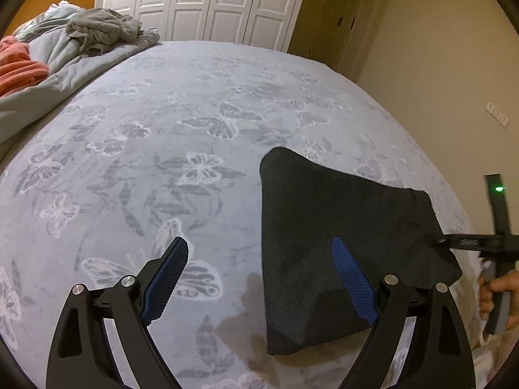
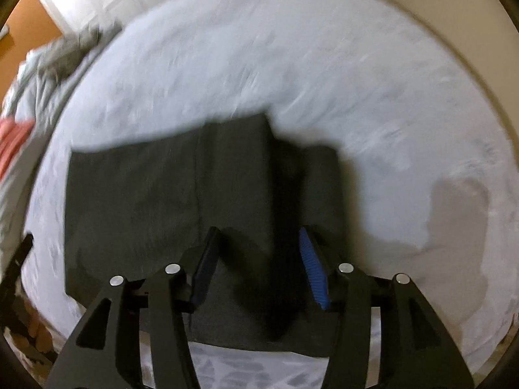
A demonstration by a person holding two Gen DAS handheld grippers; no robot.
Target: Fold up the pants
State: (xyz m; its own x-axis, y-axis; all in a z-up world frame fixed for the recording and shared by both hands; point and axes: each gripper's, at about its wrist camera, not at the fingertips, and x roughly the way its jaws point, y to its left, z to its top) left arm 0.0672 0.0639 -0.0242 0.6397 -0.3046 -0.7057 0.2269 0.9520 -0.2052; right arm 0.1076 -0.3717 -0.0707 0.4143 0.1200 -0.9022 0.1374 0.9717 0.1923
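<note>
The dark grey pants (image 1: 340,227) lie folded into a compact block on the grey butterfly bedspread (image 1: 194,113), near the bed's front right. My left gripper (image 1: 262,246) is open and empty; its left finger hangs over bare bedspread and its right finger over the pants' left part. In the blurred right wrist view the folded pants (image 2: 155,194) fill the middle, and my right gripper (image 2: 259,236) is open just above their near edge, holding nothing. The right gripper also shows in the left wrist view (image 1: 438,241) at the pants' right edge.
A heap of grey and light bedding (image 1: 81,39) and an orange cloth (image 1: 19,64) sit at the bed's far left. White wardrobe doors (image 1: 201,0) stand behind the bed. A beige wall (image 1: 438,64) is on the right.
</note>
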